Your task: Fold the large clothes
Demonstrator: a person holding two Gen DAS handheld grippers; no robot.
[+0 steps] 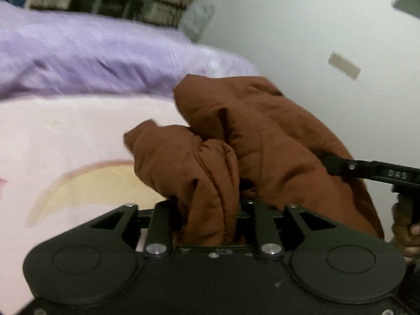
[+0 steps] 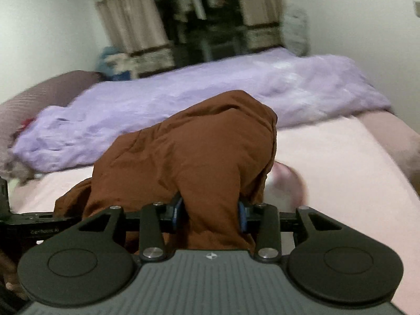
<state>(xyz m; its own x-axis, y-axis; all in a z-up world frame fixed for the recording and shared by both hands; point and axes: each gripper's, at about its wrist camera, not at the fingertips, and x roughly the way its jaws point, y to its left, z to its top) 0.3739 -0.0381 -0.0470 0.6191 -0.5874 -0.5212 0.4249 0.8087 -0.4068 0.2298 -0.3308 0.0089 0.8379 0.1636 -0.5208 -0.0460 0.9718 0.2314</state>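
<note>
In the left wrist view, the left gripper (image 1: pixel 210 210) has its jaws clamped on a bunched fold of a brown padded garment (image 1: pixel 236 131), which rises from between them and billows up and to the right, lifted above the bed's pale pink sheet (image 1: pixel 65 136). A crumpled lilac blanket (image 1: pixel 92 52) lies across the far side of the bed, below a white wall (image 1: pixel 315 26). At the right edge the right gripper (image 1: pixel 338 166) reaches into the same garment, with part of a hand (image 1: pixel 409 231) below it.

In the right wrist view, the right gripper (image 2: pixel 210 215) pinches a thick wad of the brown garment (image 2: pixel 197 152) between its blue-padded jaws; the cloth humps up ahead of them and trails down to the left onto the pink sheet (image 2: pixel 341 157). The lilac blanket (image 2: pixel 183 99) stretches behind, beside a brownish pillow (image 2: pixel 39 97). The picture is motion-blurred.
</note>
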